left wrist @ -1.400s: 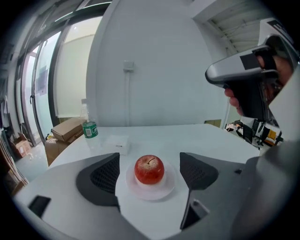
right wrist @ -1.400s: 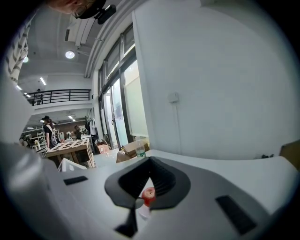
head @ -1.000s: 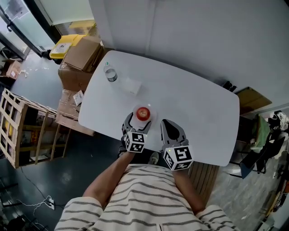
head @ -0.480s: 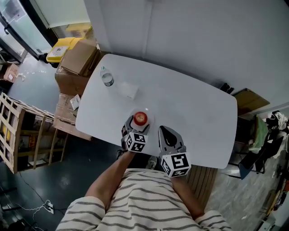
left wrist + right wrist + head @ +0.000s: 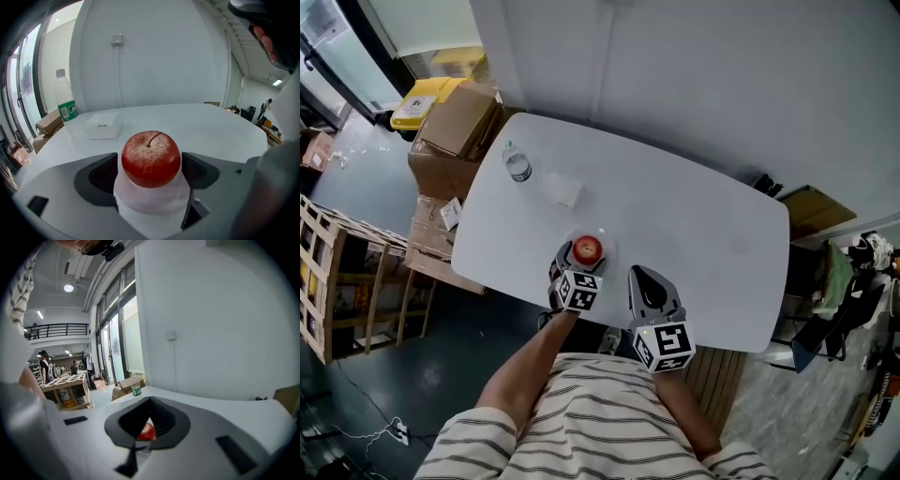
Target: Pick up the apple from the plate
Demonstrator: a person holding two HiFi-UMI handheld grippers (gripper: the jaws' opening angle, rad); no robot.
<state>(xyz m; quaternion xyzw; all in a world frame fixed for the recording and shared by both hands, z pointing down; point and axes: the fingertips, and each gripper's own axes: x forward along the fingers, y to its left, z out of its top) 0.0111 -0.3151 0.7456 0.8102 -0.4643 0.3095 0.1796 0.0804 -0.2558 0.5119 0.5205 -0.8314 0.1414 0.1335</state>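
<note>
A red apple (image 5: pixel 588 247) rests on a small white plate (image 5: pixel 603 235) near the front edge of the white table (image 5: pixel 694 225). My left gripper (image 5: pixel 582 259) is open, and its two dark pads stand on either side of the apple (image 5: pixel 151 158) without clearly touching it. The plate (image 5: pixel 150 201) shows white under the fruit. My right gripper (image 5: pixel 641 274) hovers to the right of the plate, shut and empty. In the right gripper view, the apple (image 5: pixel 146 431) peeks through the gap behind the closed jaws.
A water bottle (image 5: pixel 517 165) and a small white box (image 5: pixel 567 191) stand at the table's far left. Cardboard boxes (image 5: pixel 455 122), a yellow bin (image 5: pixel 417 98) and a wooden crate (image 5: pixel 328 281) sit on the floor to the left. A wall runs behind the table.
My left gripper has slid forward so its jaws now flank the apple. The right gripper has stayed about where it was.
</note>
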